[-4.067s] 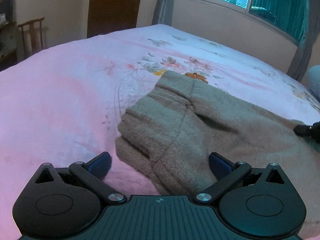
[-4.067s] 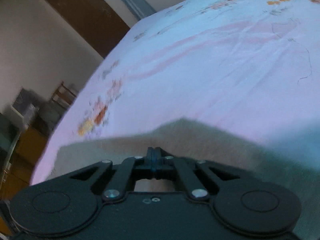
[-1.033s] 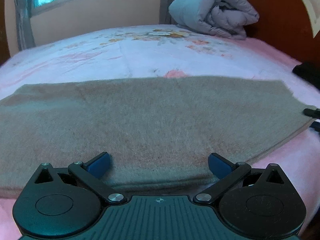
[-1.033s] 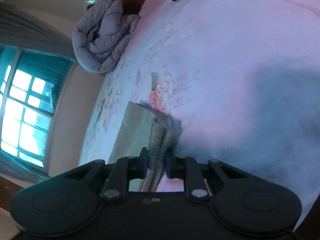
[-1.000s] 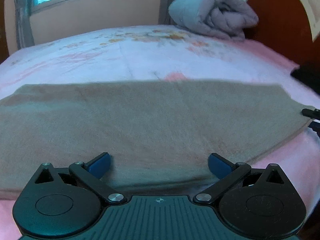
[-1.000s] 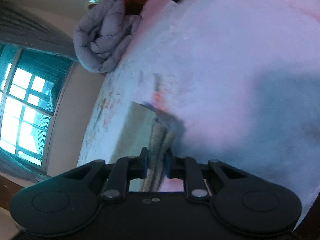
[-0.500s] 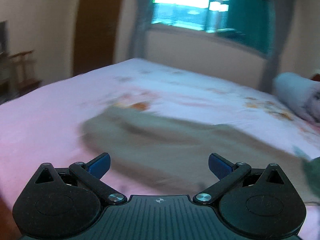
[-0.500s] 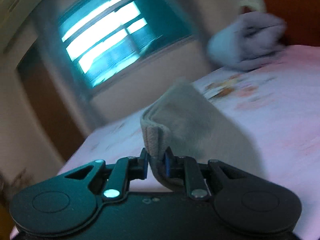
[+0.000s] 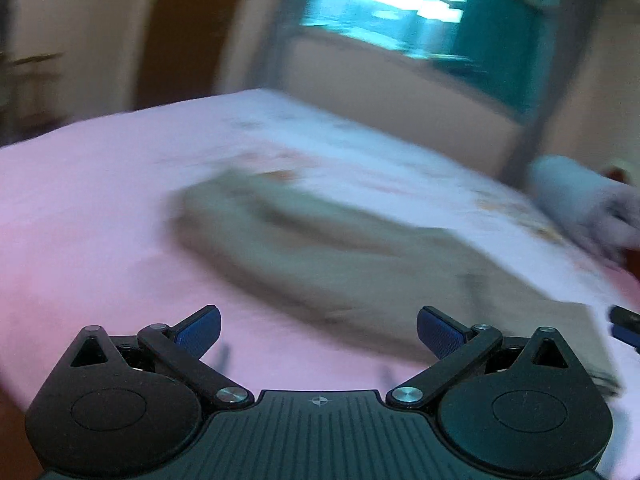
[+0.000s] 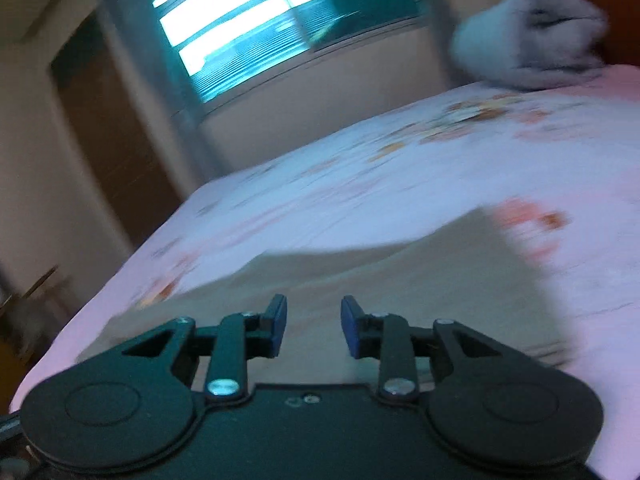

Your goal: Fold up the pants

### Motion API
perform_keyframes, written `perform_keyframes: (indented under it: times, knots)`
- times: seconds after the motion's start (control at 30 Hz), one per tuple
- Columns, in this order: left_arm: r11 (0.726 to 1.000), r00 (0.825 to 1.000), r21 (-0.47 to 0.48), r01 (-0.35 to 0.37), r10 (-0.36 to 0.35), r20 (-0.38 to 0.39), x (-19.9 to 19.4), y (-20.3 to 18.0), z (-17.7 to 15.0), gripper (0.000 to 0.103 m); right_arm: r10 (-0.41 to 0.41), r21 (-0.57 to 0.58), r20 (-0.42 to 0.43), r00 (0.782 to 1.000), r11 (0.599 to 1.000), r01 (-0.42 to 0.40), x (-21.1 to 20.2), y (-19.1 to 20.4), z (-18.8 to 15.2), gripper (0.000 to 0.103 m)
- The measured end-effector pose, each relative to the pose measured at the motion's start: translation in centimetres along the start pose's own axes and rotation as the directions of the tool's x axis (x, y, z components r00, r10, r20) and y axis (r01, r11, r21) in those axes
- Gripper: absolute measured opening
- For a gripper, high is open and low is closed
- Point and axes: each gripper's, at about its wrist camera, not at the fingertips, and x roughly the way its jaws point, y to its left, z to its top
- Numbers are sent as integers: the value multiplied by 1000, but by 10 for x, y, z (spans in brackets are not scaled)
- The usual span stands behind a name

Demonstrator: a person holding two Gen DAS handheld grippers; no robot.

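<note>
The grey-green pants (image 9: 340, 256) lie on the pink floral bed, blurred by motion in the left wrist view. My left gripper (image 9: 318, 330) is open and empty, just in front of the near edge of the pants. In the right wrist view the pants (image 10: 420, 276) spread out flat ahead. My right gripper (image 10: 313, 328) is open with nothing between its fingers, low over the cloth. Its tip also shows at the right edge of the left wrist view (image 9: 624, 326).
The pink floral bedsheet (image 9: 100, 208) covers the bed. A rolled grey quilt (image 10: 532, 36) lies at the head of the bed; it also shows in the left wrist view (image 9: 580, 204). A window (image 10: 240, 20) and a brown door (image 10: 116, 136) are beyond the bed.
My right gripper has opened and let go of the pants edge it was holding up; the cloth now lies on the bed. Both views have swung and are blurred.
</note>
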Motion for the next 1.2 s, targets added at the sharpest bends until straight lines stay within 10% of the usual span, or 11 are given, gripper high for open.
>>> perform_keyframes:
  times: [0.2, 0.47, 0.57, 0.67, 0.93, 1.2]
  knots:
    - [980, 975, 64, 186, -176, -137, 57, -93, 0, 103, -119, 74, 73, 990, 991, 114, -42, -54, 14, 32]
    - [935, 970, 348, 64, 25, -244, 101, -143, -44, 103, -238, 153, 38, 970, 961, 230, -42, -109, 8, 37]
    - [933, 970, 355, 53, 36, -241, 97, -145, -44, 103, -258, 59, -47, 965, 964, 260, -16, -107, 5, 53]
    - [933, 967, 357, 52, 41, -250, 94, -148, -39, 103, -348, -109, -259, 901, 937, 331, 32, -100, -11, 51]
    - [939, 983, 340, 44, 19, -181, 82, -150, -25, 103, -224, -172, -127, 966, 964, 201, 13, -73, -8, 47]
    - [940, 972, 338, 56, 26, -234, 87, -143, -26, 103, -338, -439, -168, 926, 867, 237, 40, -41, -33, 52]
